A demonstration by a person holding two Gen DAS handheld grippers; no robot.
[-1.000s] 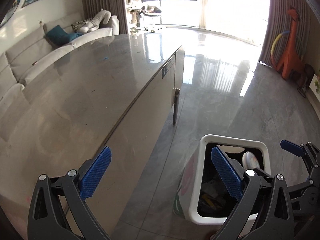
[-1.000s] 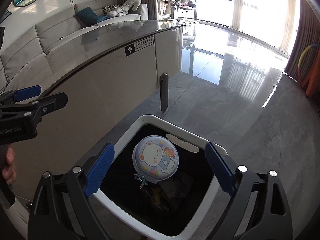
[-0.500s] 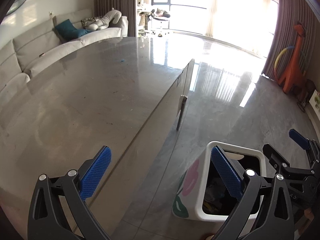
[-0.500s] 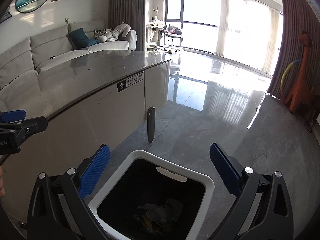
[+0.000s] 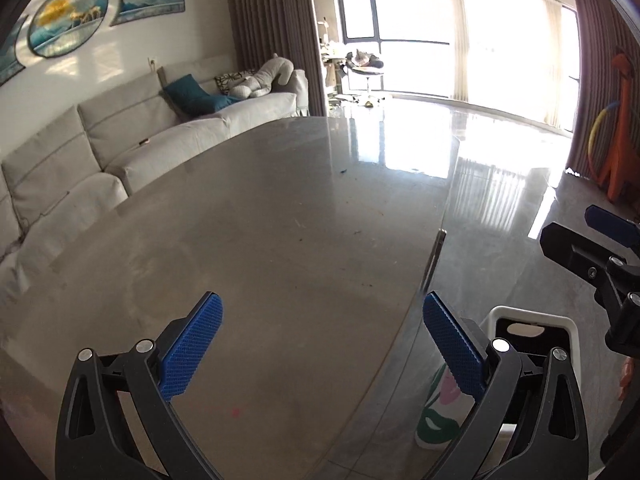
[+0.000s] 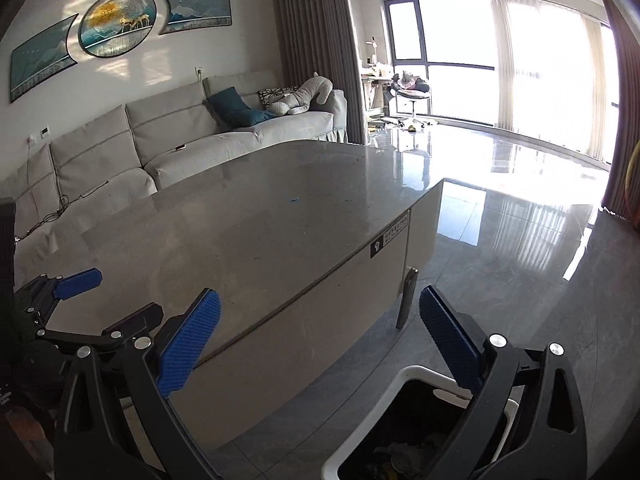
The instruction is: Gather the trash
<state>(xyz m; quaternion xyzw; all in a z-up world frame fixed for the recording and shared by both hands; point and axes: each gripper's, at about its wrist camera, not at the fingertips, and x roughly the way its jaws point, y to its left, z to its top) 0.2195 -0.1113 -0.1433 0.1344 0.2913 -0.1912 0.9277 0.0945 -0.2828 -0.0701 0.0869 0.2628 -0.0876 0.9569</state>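
Both of your tools were empty at this moment: the left hand-held gripper [image 5: 322, 338] had its jaws spread wide over the near part of the table [image 5: 280, 220], and the right hand-held gripper [image 6: 320, 334] was spread just as wide, holding nothing, above the near right edge of the table. The white bin [image 6: 384, 408] stood on the floor to the right of the table, with crumpled trash [image 6: 400, 454] lying inside it. The table top showed only tiny specks, including a blue fleck [image 6: 295, 200] farther out. By my judgement, collection was essentially done.
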